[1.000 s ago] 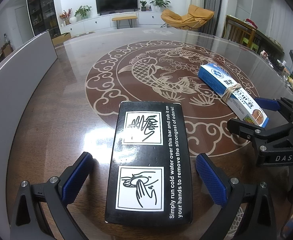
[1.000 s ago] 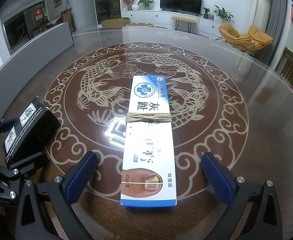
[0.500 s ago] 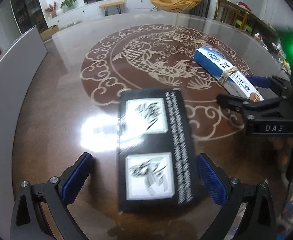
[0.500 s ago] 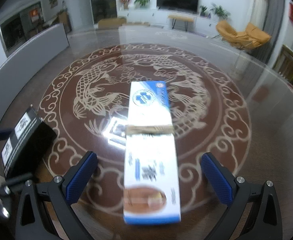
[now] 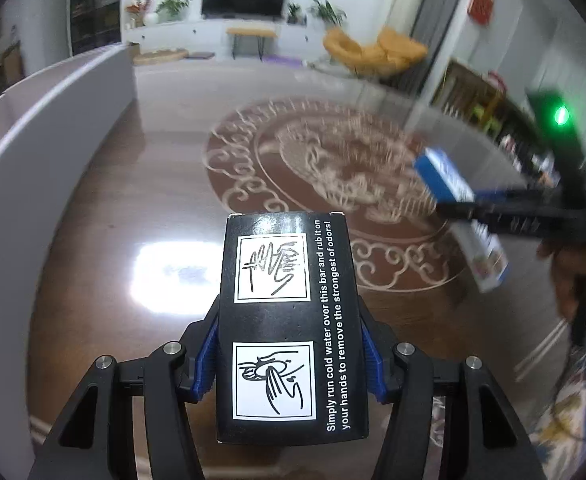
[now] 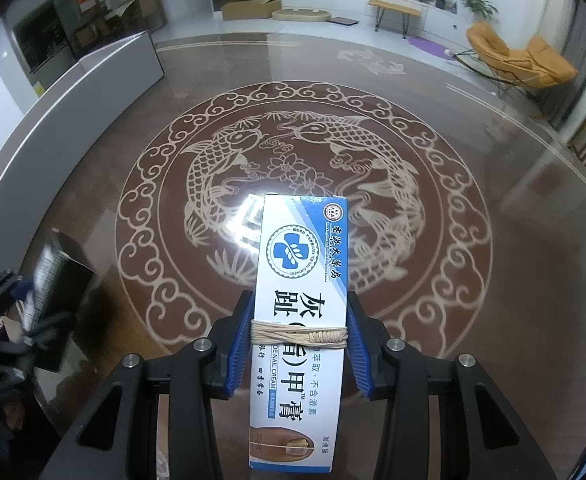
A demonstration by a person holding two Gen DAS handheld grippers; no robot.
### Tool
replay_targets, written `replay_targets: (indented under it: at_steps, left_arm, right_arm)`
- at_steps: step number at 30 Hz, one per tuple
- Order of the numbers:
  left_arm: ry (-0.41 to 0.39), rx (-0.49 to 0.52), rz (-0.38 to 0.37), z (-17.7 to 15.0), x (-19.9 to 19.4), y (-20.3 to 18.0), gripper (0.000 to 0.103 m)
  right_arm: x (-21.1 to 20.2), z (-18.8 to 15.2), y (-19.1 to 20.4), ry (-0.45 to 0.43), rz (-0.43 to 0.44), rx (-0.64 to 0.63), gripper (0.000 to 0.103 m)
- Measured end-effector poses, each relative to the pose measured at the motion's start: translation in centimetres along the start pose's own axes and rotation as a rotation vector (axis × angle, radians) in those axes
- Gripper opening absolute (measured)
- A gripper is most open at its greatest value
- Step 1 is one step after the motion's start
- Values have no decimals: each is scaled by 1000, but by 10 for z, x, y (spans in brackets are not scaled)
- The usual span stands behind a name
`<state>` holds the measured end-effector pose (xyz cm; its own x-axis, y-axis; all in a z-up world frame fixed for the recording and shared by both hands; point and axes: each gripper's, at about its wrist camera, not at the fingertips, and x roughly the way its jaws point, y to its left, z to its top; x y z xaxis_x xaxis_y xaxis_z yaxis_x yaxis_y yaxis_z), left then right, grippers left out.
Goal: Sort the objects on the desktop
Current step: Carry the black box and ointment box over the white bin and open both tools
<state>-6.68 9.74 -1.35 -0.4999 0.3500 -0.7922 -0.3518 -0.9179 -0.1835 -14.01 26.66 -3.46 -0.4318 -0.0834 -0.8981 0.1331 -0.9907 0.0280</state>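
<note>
Both boxes had left the counter [image 6: 493,240], each hand-held gripper clamped shut: left hand-held gripper [image 5: 289,354] on the black box [image 5: 291,328], right hand-held gripper [image 6: 299,344] on the cream box [image 6: 299,320], whose long overhang could slip.

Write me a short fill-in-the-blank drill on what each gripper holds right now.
1. The left gripper is shut on the ____ cardboard box printed with hand-washing drawings.
2. The right gripper clamps the long white-and-blue nail cream box, which has a ____ wound around its middle.
3. The inlay on the round brown table shows two ____.

Missing words: black; rubber band; fish
</note>
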Motion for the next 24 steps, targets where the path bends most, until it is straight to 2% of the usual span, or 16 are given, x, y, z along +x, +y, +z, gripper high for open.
replay_targets:
  at_steps: [5, 8, 11, 14, 18, 19, 24]
  left_arm:
    - [-82, 15, 22, -4, -42, 4, 58]
    - [-121, -10, 19, -5, -63, 16, 58]
    - [-161, -59, 17, 2, -88, 34, 58]
    - [-199, -112, 30, 10, -119, 68, 58]
    - [-243, -176, 143, 24, -158, 126, 58]
    - [-246, -195, 172, 27, -165, 142, 58]
    - [-205, -301, 297, 26, -171, 224, 58]
  right_arm:
    - [-21, -15, 6, -58, 41, 46, 44]
    - [-34, -18, 14, -71, 72, 49, 44]
    - [-48, -10, 29, -94, 98, 18, 44]
    - [-64, 9, 52, -134, 136, -13, 44]
    - [-85, 46, 101, -185, 224, -60, 44]
    - [-90, 60, 124, -202, 272, -74, 44]
    - [-99, 101, 226, -216, 441, -154, 44]
